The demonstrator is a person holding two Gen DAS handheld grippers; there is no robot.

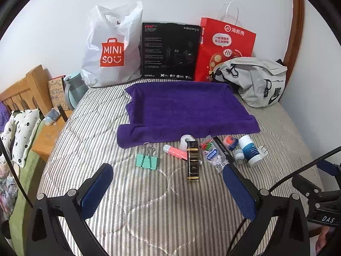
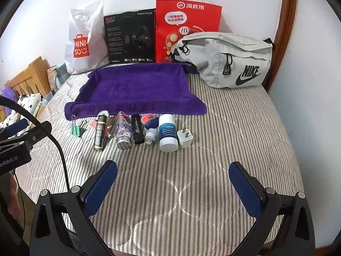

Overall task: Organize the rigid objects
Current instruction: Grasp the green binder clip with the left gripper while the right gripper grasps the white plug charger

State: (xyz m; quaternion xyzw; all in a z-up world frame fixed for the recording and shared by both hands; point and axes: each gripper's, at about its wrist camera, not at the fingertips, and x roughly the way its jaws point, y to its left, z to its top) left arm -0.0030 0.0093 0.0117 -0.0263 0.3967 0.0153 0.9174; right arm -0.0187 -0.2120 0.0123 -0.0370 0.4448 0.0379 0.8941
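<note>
Left claw point(image 1: 168, 183): blue ribbed pads spread wide, nothing between them, hovering over the grey-and-white striped quilt of the bed point(image 1: 149, 213). Right claw point(image 2: 172, 183): likewise parted and empty, held low and well back from the goods, probably to keep the whole row in sight before a pick.

Beyond, lined up along the near hem of a fuzzy purple towel point(image 2: 136, 85), likely the sorting ground: mint-green metal binder clips point(image 1: 147, 160) at far left, a coral plastic highlighter point(image 1: 174, 151), a black-and-gold rectangular lighter point(image 1: 193, 160), a clear plastic bottle of pastel pieces point(image 2: 123, 130), a slim black stick with script lettering point(image 2: 137, 131), a white-and-blue cylindrical tub point(image 2: 168, 133), a glossy white plug adapter point(image 2: 185, 137) at far right. All hard and small; the cylinders apt to roll on soft bedding.
</note>
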